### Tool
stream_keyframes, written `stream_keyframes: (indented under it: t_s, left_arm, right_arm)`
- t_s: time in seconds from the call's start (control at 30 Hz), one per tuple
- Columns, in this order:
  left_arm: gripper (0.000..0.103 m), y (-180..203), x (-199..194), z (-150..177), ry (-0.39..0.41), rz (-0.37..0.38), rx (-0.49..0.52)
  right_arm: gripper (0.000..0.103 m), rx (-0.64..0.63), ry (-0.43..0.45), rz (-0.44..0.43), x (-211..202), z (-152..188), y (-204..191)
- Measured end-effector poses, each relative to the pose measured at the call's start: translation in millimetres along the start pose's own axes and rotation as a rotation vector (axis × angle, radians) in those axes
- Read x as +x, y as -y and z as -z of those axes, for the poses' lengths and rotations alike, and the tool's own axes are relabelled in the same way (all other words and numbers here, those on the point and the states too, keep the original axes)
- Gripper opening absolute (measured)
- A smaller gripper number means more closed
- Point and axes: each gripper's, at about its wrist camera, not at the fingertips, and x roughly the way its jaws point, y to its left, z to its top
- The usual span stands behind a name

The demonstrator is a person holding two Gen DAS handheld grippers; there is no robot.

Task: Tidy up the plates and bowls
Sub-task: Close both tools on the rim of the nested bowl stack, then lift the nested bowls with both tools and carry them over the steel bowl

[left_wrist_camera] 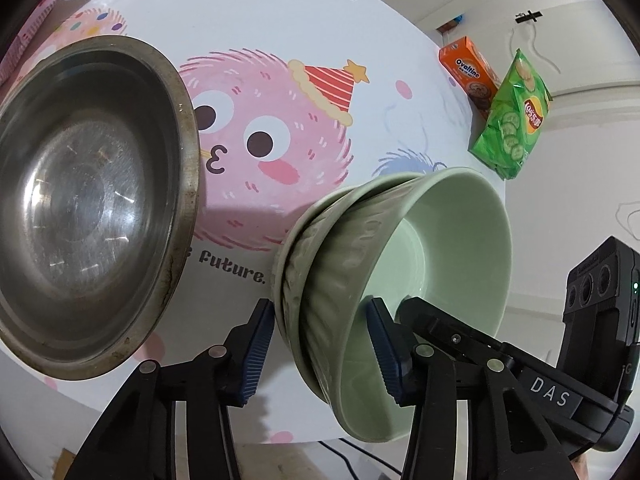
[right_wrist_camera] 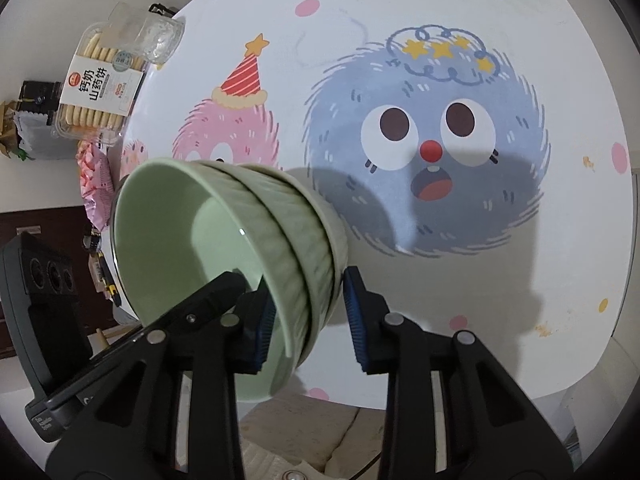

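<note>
Holding two nested pale-green ribbed ceramic bowls [left_wrist_camera: 384,280] tilted above the desk [left_wrist_camera: 320,20] — left gripper [left_wrist_camera: 318,350] and right gripper [right_wrist_camera: 310,320] each pinch the rims; next, probably lower them gently, perhaps into the steel basin [left_wrist_camera: 88,208].

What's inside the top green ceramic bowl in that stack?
The top green ceramic bowl holds no food; only one blue pad of each hand-held gripper reaches inside. The nested bowl beneath has its interior covered.
</note>
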Motion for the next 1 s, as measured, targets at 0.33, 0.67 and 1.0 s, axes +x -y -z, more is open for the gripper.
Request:
stream_keyframes:
  t_s: [0.33, 0.67, 1.0]
  left_arm:
    - [0.032, -5.9, -8.0, 0.1, 0.003, 0.000, 0.018]
    - [0.028, -7.0, -7.6, -1.7, -0.020, 0.006, 0.027]
    - [0.028, -2.8, -12.8, -6.0, -0.015, -0.001, 0.045]
  right_arm:
    - [0.027, 0.007, 0.020, 0.000, -4.5, 4.1, 1.5]
    - [0.028, 0.012, 0.026, 0.004, -6.5, 5.3, 1.1]
    - [0.028, 0.018, 0.036, 0.008, -11.1, 4.5, -0.7]
